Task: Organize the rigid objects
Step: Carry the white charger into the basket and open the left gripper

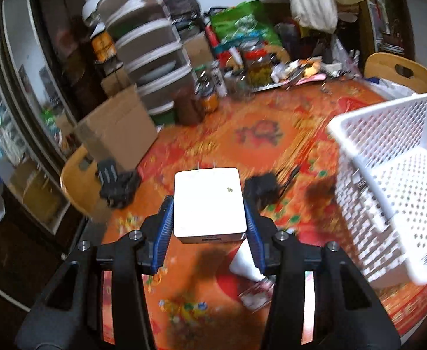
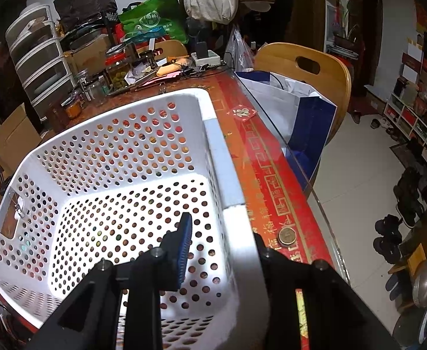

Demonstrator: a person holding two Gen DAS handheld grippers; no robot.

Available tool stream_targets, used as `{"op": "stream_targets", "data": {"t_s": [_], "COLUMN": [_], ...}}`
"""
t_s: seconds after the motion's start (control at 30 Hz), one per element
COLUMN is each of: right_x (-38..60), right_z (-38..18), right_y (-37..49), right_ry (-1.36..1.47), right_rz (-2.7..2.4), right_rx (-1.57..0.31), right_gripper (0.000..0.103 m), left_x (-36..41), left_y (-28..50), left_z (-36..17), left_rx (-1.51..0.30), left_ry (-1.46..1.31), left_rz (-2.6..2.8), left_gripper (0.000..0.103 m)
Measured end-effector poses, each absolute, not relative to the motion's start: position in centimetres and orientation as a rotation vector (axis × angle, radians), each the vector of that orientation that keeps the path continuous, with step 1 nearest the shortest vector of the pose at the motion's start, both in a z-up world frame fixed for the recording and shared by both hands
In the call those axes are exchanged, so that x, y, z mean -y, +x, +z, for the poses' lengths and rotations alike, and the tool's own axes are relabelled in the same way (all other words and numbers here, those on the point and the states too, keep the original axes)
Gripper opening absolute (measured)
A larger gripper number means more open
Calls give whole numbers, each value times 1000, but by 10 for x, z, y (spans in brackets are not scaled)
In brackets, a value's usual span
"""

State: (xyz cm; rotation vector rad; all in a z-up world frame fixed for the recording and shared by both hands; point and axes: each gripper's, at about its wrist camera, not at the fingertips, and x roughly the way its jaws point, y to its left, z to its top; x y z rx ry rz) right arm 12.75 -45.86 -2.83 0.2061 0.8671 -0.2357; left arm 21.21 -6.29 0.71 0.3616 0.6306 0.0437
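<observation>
My left gripper (image 1: 209, 204) is shut on a white plug adapter (image 1: 209, 202), flat and box-shaped with two prongs at its far end, held above the red patterned tablecloth (image 1: 257, 134). The white perforated basket (image 1: 388, 180) stands to its right, tilted. In the right wrist view my right gripper (image 2: 222, 233) straddles the basket's right wall (image 2: 228, 175): the left blue-padded finger (image 2: 184, 239) is inside the basket, the right finger is hidden behind the wall. The basket's floor shows nothing in it.
A black charger with cable (image 1: 261, 188) and a black object (image 1: 117, 186) lie on the cloth. A white tube (image 1: 245, 262) lies below the adapter. Jars and clutter (image 1: 257, 67) fill the table's far side. A cardboard box (image 1: 117, 134), wooden chairs (image 2: 301, 67) and a coin (image 2: 287, 235) are nearby.
</observation>
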Motion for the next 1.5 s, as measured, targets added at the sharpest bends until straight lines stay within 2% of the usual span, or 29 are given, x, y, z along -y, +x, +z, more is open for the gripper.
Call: {"op": "stream_targets", "data": {"t_s": [0.17, 0.3, 0.6, 1.0, 1.27, 1.3, 1.37, 1.4, 1.5], "right_x": [461, 461, 461, 461, 461, 461, 461, 460, 459], "right_z": [-30, -31, -30, -31, -32, -32, -32, -32, -32], "right_y": [130, 130, 129, 129, 129, 129, 130, 130, 131], "right_ry": [214, 210, 221, 230, 230, 229, 227, 226, 220], "right_rz": [-230, -228, -210, -189, -191, -192, -197, -201, -205], "right_rx": [-875, -880, -884, -892, -897, -898, -901, -902, -908], "right_gripper": [26, 26, 26, 26, 26, 26, 26, 26, 26], "left_x": [117, 166, 257, 303, 298, 296, 293, 288, 264], "left_y": [217, 233, 245, 255, 271, 271, 269, 273, 270], "left_z": [38, 44, 7, -60, -72, -71, -65, -60, -32], "left_rx": [-574, -614, -749, -964, -1025, -1023, -961, -926, -871], "left_ry": [425, 480, 675, 895, 884, 880, 892, 885, 762], "left_rz": [-26, -105, -220, -278, -309, -317, -311, -307, -341], "left_gripper": [43, 43, 43, 44, 44, 51, 84, 88, 89]}}
